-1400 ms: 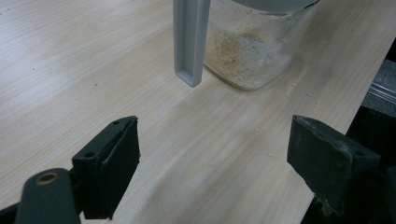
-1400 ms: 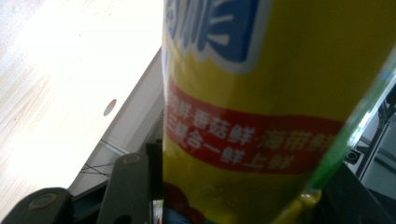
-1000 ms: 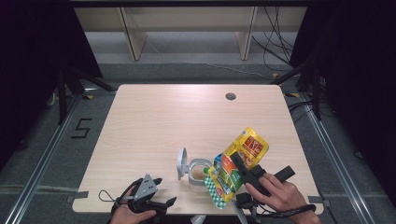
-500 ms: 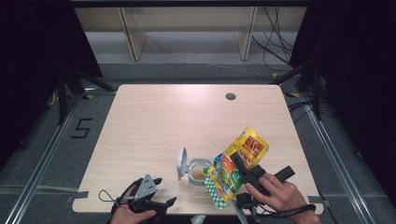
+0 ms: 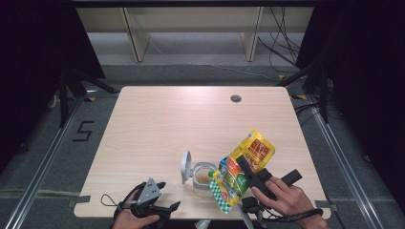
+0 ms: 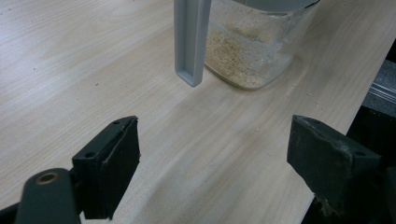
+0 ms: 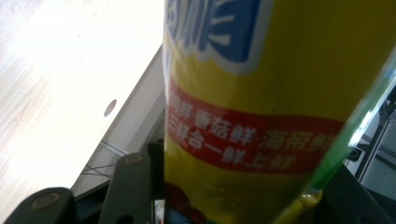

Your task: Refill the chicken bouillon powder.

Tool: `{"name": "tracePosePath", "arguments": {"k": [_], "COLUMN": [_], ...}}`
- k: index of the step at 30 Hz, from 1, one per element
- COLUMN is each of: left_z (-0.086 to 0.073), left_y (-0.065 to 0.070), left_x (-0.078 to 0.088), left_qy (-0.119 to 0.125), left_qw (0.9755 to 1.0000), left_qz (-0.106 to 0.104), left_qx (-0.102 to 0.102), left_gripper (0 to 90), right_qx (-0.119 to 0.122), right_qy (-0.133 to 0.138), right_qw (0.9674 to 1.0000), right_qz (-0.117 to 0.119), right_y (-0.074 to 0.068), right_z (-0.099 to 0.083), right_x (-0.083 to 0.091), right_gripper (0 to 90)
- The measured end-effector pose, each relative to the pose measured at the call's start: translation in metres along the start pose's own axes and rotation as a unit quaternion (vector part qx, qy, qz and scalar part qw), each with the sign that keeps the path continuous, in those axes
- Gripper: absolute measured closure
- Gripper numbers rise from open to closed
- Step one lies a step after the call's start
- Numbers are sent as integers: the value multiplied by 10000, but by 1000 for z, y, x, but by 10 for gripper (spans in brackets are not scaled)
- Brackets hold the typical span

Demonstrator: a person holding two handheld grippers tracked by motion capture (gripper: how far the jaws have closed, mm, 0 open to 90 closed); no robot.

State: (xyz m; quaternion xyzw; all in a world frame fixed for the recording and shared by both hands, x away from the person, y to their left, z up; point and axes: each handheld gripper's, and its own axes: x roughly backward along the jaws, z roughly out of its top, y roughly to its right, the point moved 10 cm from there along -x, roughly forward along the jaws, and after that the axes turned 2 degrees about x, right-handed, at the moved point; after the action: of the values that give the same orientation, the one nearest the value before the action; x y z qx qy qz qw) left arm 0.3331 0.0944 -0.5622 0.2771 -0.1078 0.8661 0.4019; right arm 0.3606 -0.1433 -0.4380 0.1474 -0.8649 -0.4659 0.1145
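The yellow seasoning pouch (image 5: 241,171) hangs tilted above the near right part of the table (image 5: 157,129), its lower corner dipped toward the mouth of the clear jar (image 5: 202,178) just to its left. The jar stands near the table's near edge, with pale granules (image 6: 238,53) low inside it and its grey flip lid (image 5: 186,167) swung open and standing up on its left side. The right gripper (image 5: 249,172) pinches the pouch across its middle; in the right gripper view the yellow film (image 7: 280,93) sits between the black jaws.

The step in hand looks like pouring from the pouch into the jar. To do it well, the pouch's open corner should stay directly over the jar's mouth, and the tilt should grow slowly so the grains run in a thin stream rather than spill over the rim. A few crumbs already lie on the wood beside the jar. The left gripper (image 5: 157,210) rests at the near left edge, jaws spread and empty, its fingertips (image 6: 109,165) aimed at the jar; it could steady the jar if needed.

Compared with the earlier frames, nothing has shifted: pouch, jar and both hands keep the same places.
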Motion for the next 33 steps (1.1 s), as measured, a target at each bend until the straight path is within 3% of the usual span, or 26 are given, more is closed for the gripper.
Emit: {"name": "tracePosePath", "arguments": {"k": [17, 20, 21, 26, 33], "left_z": [0, 0, 0, 0, 0], "left_y": [0, 0, 0, 0, 0], "left_x": [0, 0, 0, 0, 0], "left_qy": [3, -1, 0, -9, 0], "left_qw": [10000, 10000, 10000, 10000, 10000], "left_qz": [0, 3, 0, -14, 0], "left_qx": [5, -4, -5, -13, -7], "left_gripper": [167, 167, 167, 167, 167], "right_qx": [24, 48, 140, 8, 18], "right_qy": [-7, 2, 24, 0, -2], "right_qw": [10000, 9999, 9999, 10000, 10000], "right_qz": [-6, 116, -25, -1, -5], "right_y": [0, -1, 2, 0, 0], "right_z": [0, 0, 0, 0, 0], "right_x": [0, 0, 0, 0, 0], "right_gripper": [551, 551, 551, 551, 552]}}
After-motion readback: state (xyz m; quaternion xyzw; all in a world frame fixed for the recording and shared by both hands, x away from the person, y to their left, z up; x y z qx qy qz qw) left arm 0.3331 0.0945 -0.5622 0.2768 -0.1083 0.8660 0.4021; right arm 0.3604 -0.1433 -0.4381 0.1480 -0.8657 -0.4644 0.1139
